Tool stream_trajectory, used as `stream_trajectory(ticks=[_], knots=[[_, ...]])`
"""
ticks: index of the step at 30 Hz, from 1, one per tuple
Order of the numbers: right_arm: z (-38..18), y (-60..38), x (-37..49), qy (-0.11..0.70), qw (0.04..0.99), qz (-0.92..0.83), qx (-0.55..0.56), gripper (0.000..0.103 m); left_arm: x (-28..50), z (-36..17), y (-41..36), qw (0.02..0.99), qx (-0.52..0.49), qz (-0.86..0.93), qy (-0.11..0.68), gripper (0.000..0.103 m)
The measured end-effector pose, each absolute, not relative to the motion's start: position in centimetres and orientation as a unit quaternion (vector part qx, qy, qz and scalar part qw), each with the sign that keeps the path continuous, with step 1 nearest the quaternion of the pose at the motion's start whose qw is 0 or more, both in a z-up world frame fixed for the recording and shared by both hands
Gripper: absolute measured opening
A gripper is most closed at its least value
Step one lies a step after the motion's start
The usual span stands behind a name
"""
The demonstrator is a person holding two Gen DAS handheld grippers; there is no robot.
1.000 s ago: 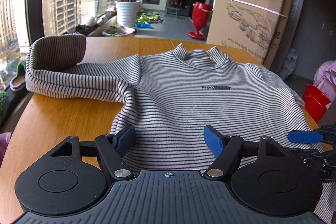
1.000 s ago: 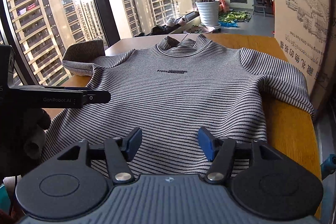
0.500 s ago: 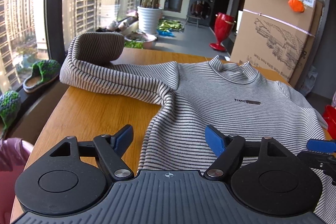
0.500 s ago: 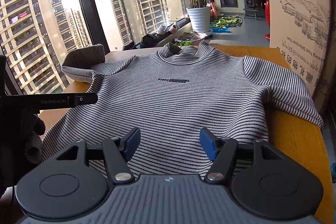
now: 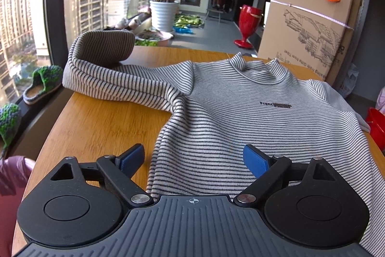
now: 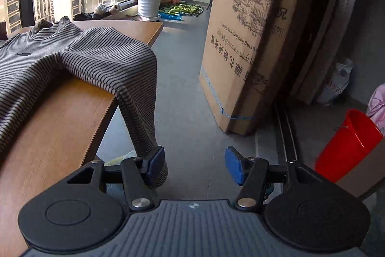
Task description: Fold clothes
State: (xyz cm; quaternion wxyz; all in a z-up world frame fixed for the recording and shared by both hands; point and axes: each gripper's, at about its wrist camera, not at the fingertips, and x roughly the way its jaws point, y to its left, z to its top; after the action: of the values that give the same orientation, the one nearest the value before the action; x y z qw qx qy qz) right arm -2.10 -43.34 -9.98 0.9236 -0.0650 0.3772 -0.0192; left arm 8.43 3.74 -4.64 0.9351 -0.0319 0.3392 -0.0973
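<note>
Now we have the right gripper (image 6: 195, 166) beside the hanging sleeve (image 6: 142, 112) — its cuff touches the pad at nine o'clock, jaws apart and just closing, nothing pinched. Our left gripper (image 5: 193, 158), wide and just opening, straddles the sweater (image 5: 240, 117) hem, body toward twelve.
</note>
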Motion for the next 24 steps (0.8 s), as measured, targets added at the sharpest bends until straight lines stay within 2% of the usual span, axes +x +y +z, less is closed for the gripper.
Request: stream_trajectory(ticks=[10,12,16,19,24], knots=[[-14.4,-43.0,2.7,0.407,0.906,0.091,-0.07,0.055,8.7,-4.9,3.3,0.932,-0.011,-0.086,0.351,0.094],[-14.8,-42.9,3.5,0.405,0.905,0.112,-0.064,0.048,8.7,-4.9,3.3,0.932,-0.011,-0.086,0.352,0.094],[-14.5,-44.2,3.1,0.381,0.913,0.147,-0.018,0.042,8.8,-5.0,3.1,0.931,-0.003,-0.086,0.354,0.096],[-14.1,-44.0,3.2,0.367,0.919,0.14,-0.036,0.041,8.7,-4.7,3.0,0.931,-0.001,-0.086,0.355,0.096],[-13.7,-43.1,5.0,0.359,0.925,0.105,-0.067,0.03,8.8,-4.8,2.9,0.931,-0.005,-0.086,0.354,0.097]])
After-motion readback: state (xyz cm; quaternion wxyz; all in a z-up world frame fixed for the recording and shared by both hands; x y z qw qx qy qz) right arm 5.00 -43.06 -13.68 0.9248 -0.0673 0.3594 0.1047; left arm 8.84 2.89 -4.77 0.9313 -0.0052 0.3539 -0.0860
